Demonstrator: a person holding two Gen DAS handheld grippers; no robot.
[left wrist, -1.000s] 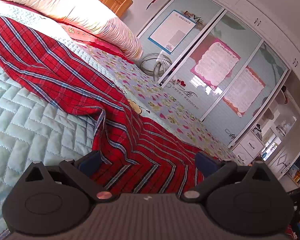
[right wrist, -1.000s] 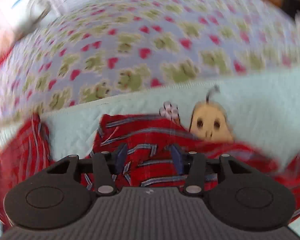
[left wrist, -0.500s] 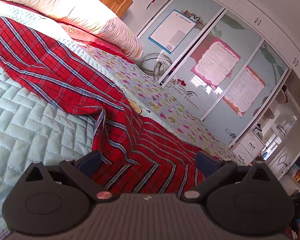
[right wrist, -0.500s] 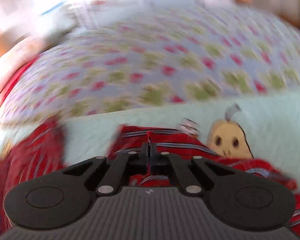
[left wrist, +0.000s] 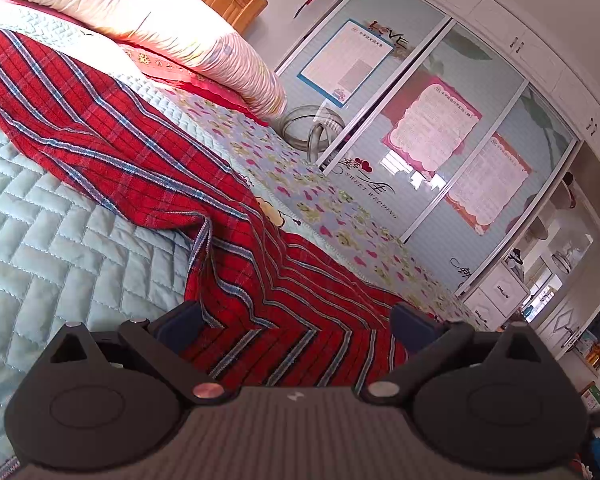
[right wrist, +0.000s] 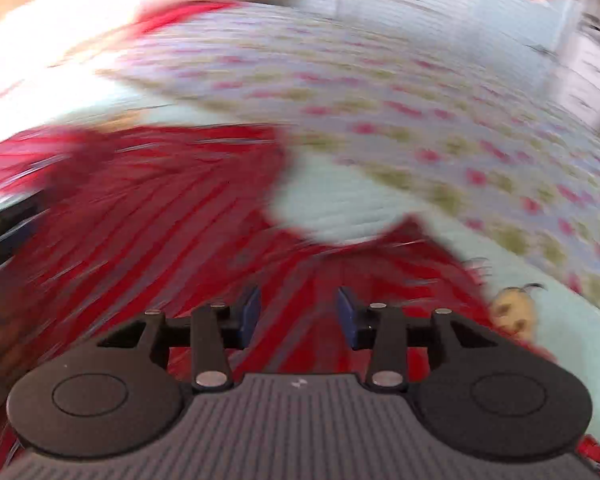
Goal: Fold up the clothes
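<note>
I have the red plaid woven garment with blue stripes [left wrist: 140, 160] spread along the pale green quilted bedspread [left wrist: 40, 248], one end bunched right under my tools. My left gripper [left wrist: 296, 324] rests released, jaws wide over the cloth. My right gripper [right wrist: 298, 312] has just been opening; its blue pads [right wrist: 252, 312] stand apart with cloth below them, pressing nothing. I judge I'm between grasps early in the fold; next I need a firm pinch on an edge.
</note>
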